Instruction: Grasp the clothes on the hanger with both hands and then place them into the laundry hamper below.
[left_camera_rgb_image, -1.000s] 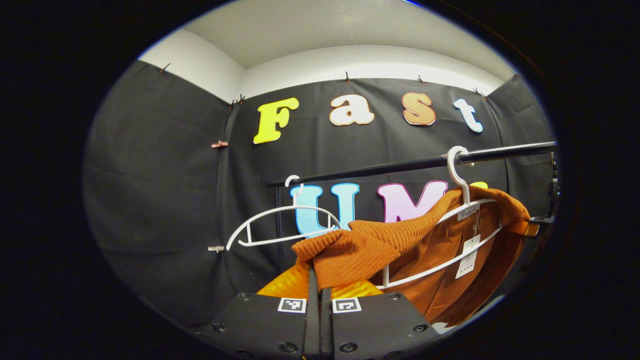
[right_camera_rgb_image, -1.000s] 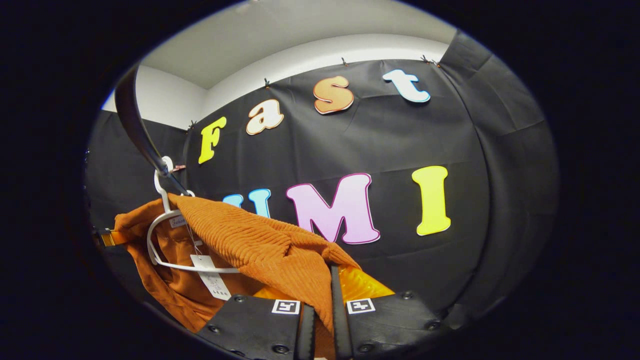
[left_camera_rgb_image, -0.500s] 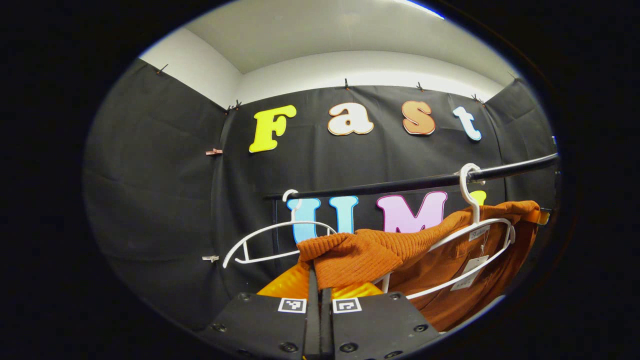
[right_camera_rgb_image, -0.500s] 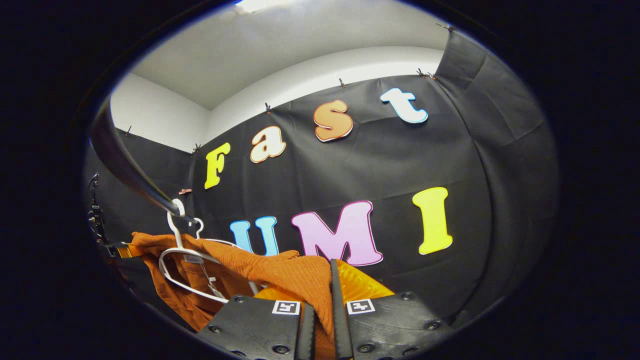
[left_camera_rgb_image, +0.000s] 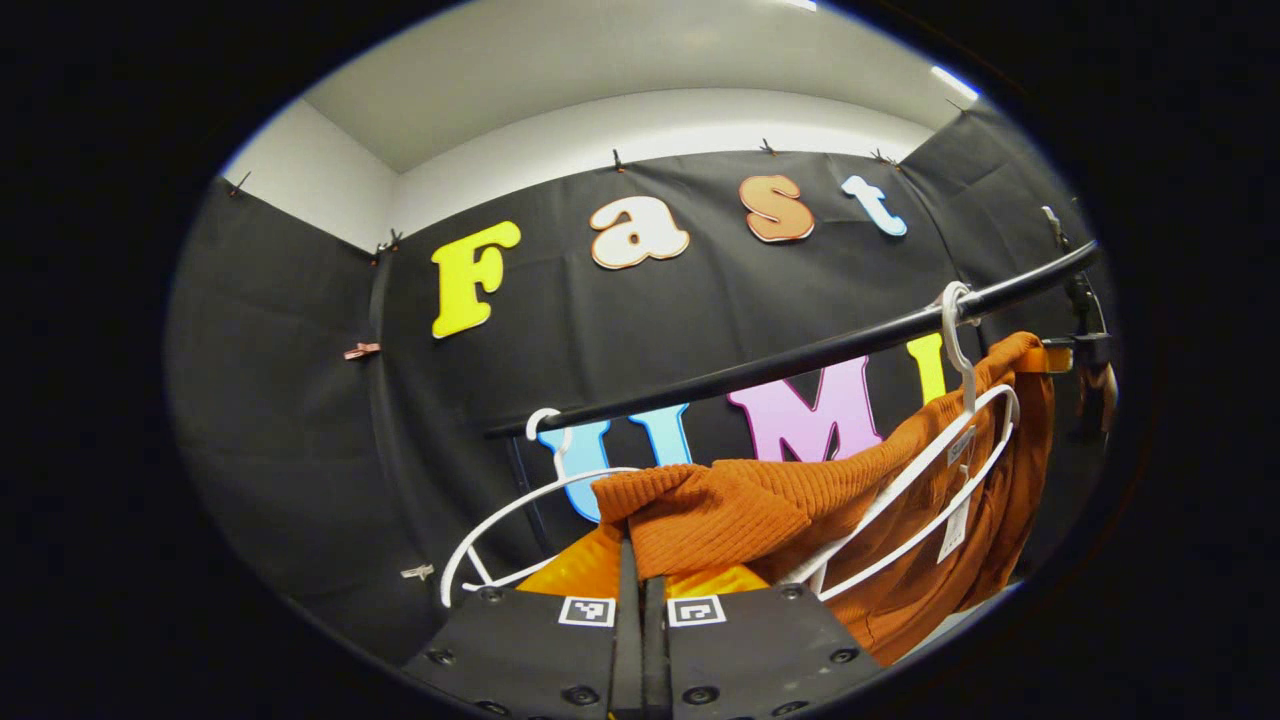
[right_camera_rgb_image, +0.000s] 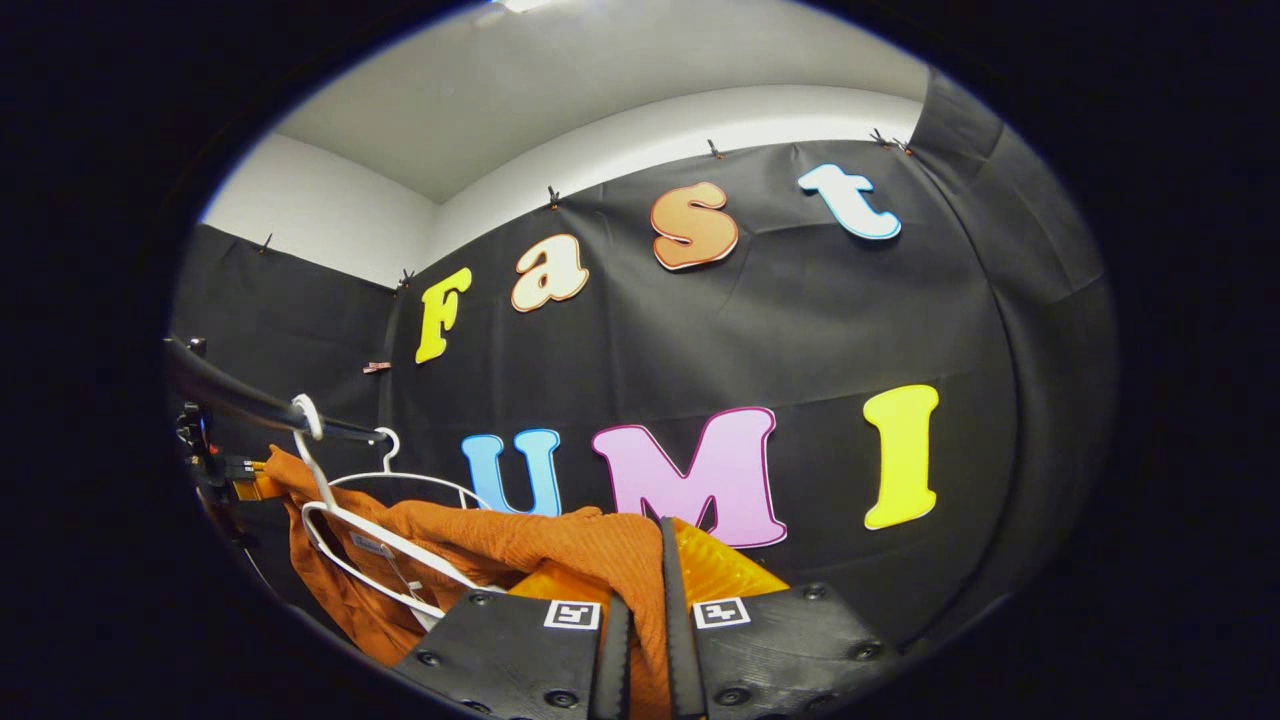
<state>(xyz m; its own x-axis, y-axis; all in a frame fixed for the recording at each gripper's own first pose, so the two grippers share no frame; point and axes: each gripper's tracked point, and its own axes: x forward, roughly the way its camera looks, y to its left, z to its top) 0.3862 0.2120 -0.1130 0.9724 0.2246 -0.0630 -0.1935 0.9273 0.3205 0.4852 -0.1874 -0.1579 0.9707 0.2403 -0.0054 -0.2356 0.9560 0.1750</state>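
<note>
In the left gripper view, the left hand-held gripper (left_camera_rgb_image: 641, 560) has its two fingers pressed together on a fold of the orange ribbed garment (left_camera_rgb_image: 740, 505), which bunches up right at the fingertips. From there the cloth stretches up and to the right to a white hanger (left_camera_rgb_image: 935, 470) whose hook sits on the black rail (left_camera_rgb_image: 800, 360); the far end of the garment is draped over that hanger's shoulder. A second, bare white hanger (left_camera_rgb_image: 510, 520) hangs on the rail's lower end, just beside the pinched fold.

In the right gripper view, the right hand-held gripper (right_camera_rgb_image: 645, 570) is closed to a narrow slit with the orange garment (right_camera_rgb_image: 560, 550) caught between its fingers, the cloth running down through the gap. The rest of it trails off to the left toward the white hanger (right_camera_rgb_image: 370, 550) on the rail (right_camera_rgb_image: 240, 400).

Compared with half a second ago, the rail slants more steeply in the left gripper view and the hanger is tipped further over (its paper tag now dangles at the lower right). In the right gripper view the rail and hanger sit lower and farther left, and the garment is pulled out flatter between the two grips.
</note>
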